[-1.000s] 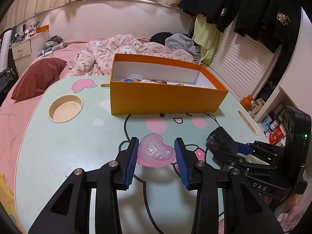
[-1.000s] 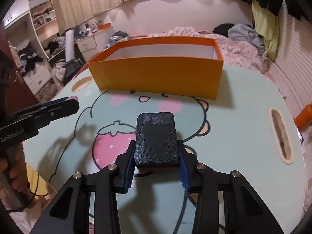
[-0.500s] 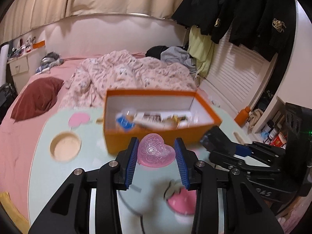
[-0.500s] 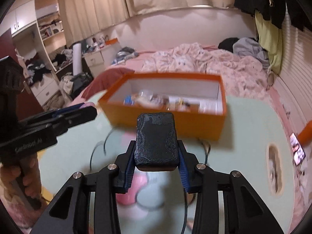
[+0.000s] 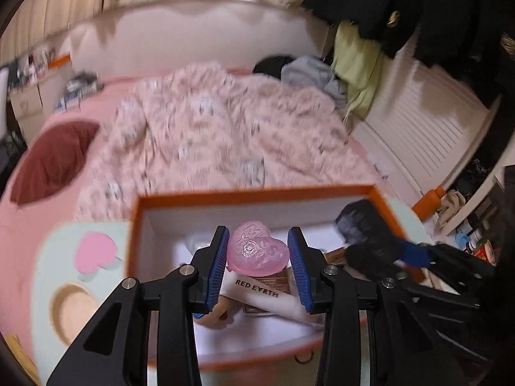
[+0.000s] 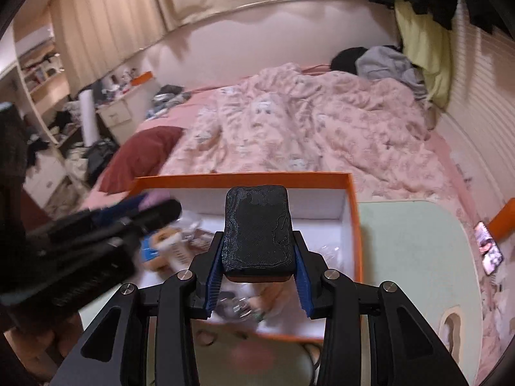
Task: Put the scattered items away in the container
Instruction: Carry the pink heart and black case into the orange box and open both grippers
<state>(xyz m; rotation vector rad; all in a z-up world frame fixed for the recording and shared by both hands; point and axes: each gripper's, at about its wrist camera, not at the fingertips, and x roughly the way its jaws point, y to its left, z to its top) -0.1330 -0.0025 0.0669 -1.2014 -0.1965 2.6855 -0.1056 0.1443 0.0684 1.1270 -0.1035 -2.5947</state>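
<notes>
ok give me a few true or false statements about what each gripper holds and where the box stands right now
1. The left gripper is shut on a pink heart-shaped item. True.
2. The right gripper is empty. False: it clamps a black textured block.
3. The orange box is empty. False: a tube lettered RED EARTH and other items lie inside.
4. Both held items hang over the open box. True.
5. The box sits on the bed. False: it stands on the mint-green table.

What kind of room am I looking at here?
Most likely a bedroom: a bed with a rumpled pink quilt and a dark red pillow fills the background, and dark clothes hang by the wall.
</notes>
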